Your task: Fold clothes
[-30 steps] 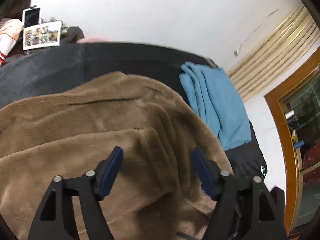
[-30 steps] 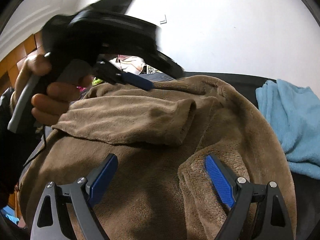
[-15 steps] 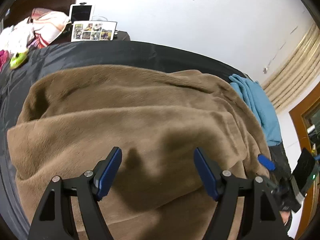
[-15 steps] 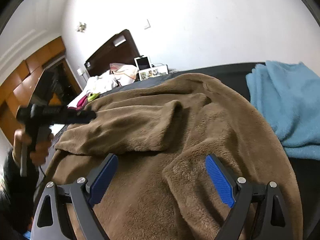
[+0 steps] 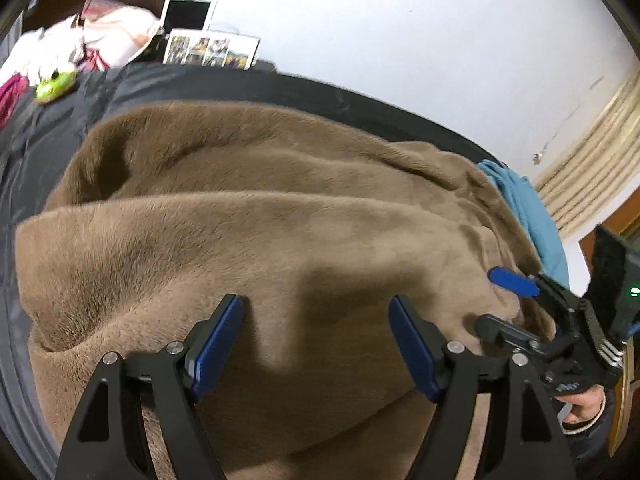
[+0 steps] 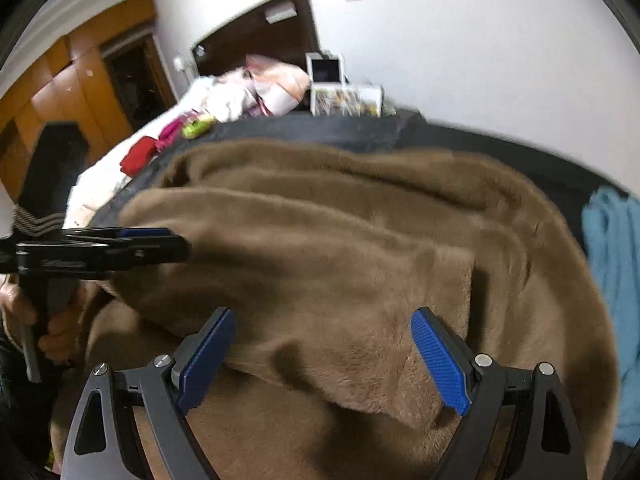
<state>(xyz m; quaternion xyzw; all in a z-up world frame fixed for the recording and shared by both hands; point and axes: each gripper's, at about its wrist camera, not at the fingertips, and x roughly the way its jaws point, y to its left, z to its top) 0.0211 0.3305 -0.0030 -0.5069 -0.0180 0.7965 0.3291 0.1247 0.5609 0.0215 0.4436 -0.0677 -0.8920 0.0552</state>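
A brown fleece garment (image 5: 280, 224) lies spread over the dark bed cover (image 5: 168, 80). One folded part (image 6: 320, 272) lies across its body. My left gripper (image 5: 316, 308) hovers open just above the brown fleece, with nothing between its blue pads. In the right wrist view the left gripper (image 6: 182, 243) shows edge-on at the garment's left side, held by a hand (image 6: 56, 332). My right gripper (image 6: 322, 320) is open over the folded part's near edge, gripping nothing. In the left wrist view the right gripper (image 5: 500, 304) sits open at the garment's right edge.
A blue cloth (image 6: 612, 264) lies on the bed right of the fleece, the same blue cloth (image 5: 524, 208) showing in the left wrist view. Pillows and clothes (image 6: 256, 88), a photo frame (image 5: 212, 50), a green toy (image 5: 54, 84) and a red cloth (image 6: 138, 156) crowd the headboard end. A wooden wardrobe (image 6: 80, 80) stands at left.
My left gripper has come down from above the garment to its left side, and both views have swung toward the headboard. Both grippers stay open; the fleece lies still.
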